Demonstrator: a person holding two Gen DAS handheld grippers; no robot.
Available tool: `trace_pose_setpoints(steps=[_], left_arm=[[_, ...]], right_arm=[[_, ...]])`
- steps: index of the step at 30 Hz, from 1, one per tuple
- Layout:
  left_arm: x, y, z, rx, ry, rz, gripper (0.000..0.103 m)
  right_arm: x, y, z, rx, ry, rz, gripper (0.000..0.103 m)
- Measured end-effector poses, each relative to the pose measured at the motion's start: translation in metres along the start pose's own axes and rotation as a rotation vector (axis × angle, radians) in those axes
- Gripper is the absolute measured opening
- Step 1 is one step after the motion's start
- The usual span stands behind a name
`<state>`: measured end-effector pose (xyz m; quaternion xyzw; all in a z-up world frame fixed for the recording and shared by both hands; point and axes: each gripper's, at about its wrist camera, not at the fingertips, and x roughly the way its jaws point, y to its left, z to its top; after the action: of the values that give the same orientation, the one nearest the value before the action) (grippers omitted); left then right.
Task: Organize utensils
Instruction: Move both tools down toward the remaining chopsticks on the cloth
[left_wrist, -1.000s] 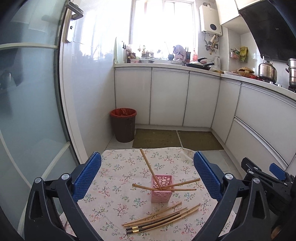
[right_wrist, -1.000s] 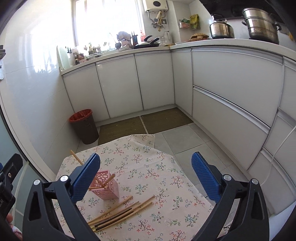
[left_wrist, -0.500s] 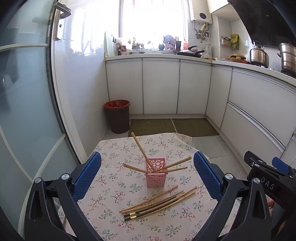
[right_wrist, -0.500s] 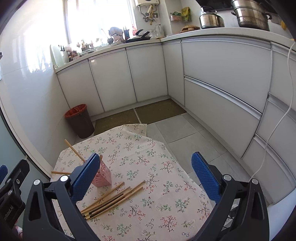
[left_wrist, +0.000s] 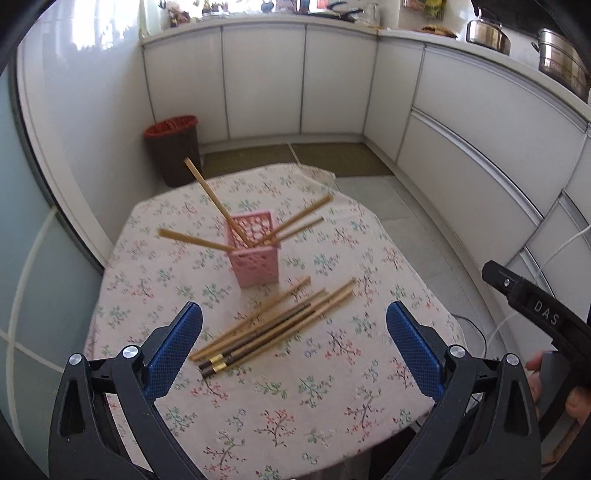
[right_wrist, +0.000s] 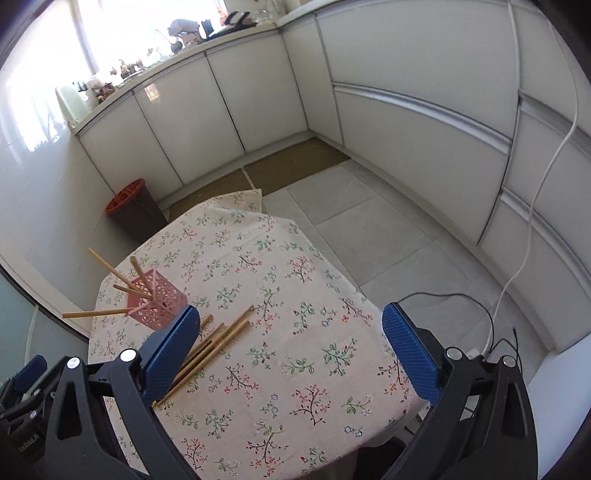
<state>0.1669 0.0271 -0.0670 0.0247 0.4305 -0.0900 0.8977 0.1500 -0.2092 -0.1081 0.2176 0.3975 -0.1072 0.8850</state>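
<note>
A pink lattice holder (left_wrist: 255, 251) (right_wrist: 157, 304) stands upright on the floral tablecloth (left_wrist: 295, 387) with several wooden chopsticks (left_wrist: 210, 197) fanned out of its top. A loose bundle of chopsticks (left_wrist: 273, 325) (right_wrist: 221, 339) lies flat just in front of the holder. My left gripper (left_wrist: 293, 347) hovers open above the near end of that bundle, nothing between its blue pads. Over the table's right half my right gripper (right_wrist: 290, 350) is open and empty too, with its left pad (right_wrist: 171, 347) covering part of the bundle.
A brown bin with a red liner (left_wrist: 173, 147) stands on the floor beyond the table. White cabinets (left_wrist: 332, 81) line the back and right walls. Cables (right_wrist: 491, 321) trail on the floor at the right. The right gripper's handle and a hand (left_wrist: 554, 350) show at the right edge.
Both grippers have risen and tilted down toward the table, so the holder and the loose bundle now sit higher and nearer centre in view. Nothing on the table moved.
</note>
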Motion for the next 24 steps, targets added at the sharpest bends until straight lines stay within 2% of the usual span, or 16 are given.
trace_pose_setpoints(steps=[3,8,14,17,19,22,24], left_arm=[[0.022,-0.015,-0.007,0.055,0.082,-0.054,0.096],[0.056,-0.063,-0.019,0.242,0.17,-0.086,0.096],[0.114,-0.122,-0.018,0.498,0.267,-0.063,0.096],[0.148,-0.135,-0.003,0.537,0.314,-0.056,0.095],[0.171,-0.137,0.01,0.537,0.365,-0.062,0.093],[0.208,-0.137,0.027,0.526,0.456,-0.079,0.081],[0.233,-0.134,0.036,0.501,0.522,-0.086,0.061]], right_arm=[[0.019,-0.025,-0.003,0.055,0.038,-0.033,0.096],[0.043,-0.07,-0.003,0.188,0.067,-0.076,0.096],[0.056,-0.118,-0.007,0.331,0.041,-0.135,0.096],[0.064,-0.133,-0.007,0.369,0.038,-0.155,0.096],[0.073,-0.138,-0.009,0.385,0.067,-0.149,0.096],[0.087,-0.137,-0.013,0.387,0.127,-0.106,0.096],[0.094,-0.132,-0.014,0.369,0.15,-0.091,0.096]])
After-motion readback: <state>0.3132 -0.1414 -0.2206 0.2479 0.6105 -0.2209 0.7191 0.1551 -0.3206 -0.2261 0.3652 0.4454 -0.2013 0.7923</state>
